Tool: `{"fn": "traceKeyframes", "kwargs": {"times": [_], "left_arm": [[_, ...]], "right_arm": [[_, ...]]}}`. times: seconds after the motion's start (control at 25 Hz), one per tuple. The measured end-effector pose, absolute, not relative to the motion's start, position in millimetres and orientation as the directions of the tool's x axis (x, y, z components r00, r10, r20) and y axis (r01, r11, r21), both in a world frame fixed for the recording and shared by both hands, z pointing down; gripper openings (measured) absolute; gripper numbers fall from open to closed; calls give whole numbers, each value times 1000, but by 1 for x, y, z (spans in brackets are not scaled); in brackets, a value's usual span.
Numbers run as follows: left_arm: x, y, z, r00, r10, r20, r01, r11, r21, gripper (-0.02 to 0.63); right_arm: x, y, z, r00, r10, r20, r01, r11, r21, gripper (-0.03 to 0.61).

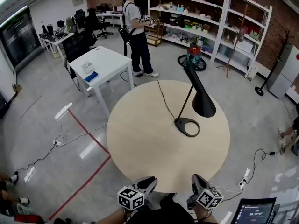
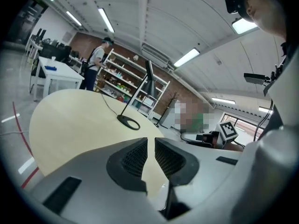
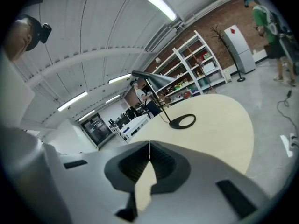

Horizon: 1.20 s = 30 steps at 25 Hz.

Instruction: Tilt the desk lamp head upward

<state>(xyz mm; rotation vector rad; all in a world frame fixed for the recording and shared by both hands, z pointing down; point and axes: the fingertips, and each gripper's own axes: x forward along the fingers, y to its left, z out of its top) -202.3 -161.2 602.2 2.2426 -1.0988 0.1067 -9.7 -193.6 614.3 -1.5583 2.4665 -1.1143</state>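
Round, pale wooden tabletop (image 1: 140,143) in the middle of an open workshop floor (image 1: 56,139). Black desk lamp (image 1: 189,111) standing at about 2 o'clock from the tabletop's centre, on a flat, ring-shaped base (image 1: 187,127). Thin stem (image 1: 185,104) leaning up from the base toward 12 o'clock. Cone-shaped lamp head (image 1: 202,99) slanting down from the stem's top, wide mouth lowest and aimed at the tabletop, hanging just at 2 o'clock of the base. Black cord (image 1: 163,99) trailing from the base toward 11 o'clock and off the far edge.

Left gripper (image 1: 149,181) at 6 o'clock of the tabletop, by its near edge, pointing toward the lamp and well apart from it. In the left gripper view, fingers (image 2: 135,158) drawn together to a thin slit, clasping nothing. Right gripper (image 1: 195,178) near it, at 5 o'clock of the tabletop's edge, likewise well apart from the lamp. In the right gripper view, fingers (image 3: 164,161) pressed tip to tip, empty.

Beyond the tabletop: white table (image 1: 100,62) at 10 o'clock, person (image 1: 138,31) standing at 12 o'clock, shelves (image 1: 205,17) at 1 o'clock against a brick wall, red tape line (image 1: 88,167) on the floor at 8 o'clock.
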Motion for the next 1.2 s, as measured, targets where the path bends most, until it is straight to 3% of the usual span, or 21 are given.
{"fn": "traceKeyframes", "kwargs": {"times": [0.36, 0.84, 1.2], "left_arm": [[-192, -259, 525, 587, -768, 257, -800, -501, 330, 51], [-168, -378, 385, 500, -864, 61, -864, -502, -34, 51], [-151, -439, 331, 540, -840, 41, -815, -535, -224, 51]], "right_arm": [[-8, -293, 580, -566, -796, 214, -734, 369, -569, 5], [-10, -378, 525, -651, -758, 32, -606, 494, -623, 5], [18, -412, 503, -546, -837, -47, -621, 441, -647, 5]]}}
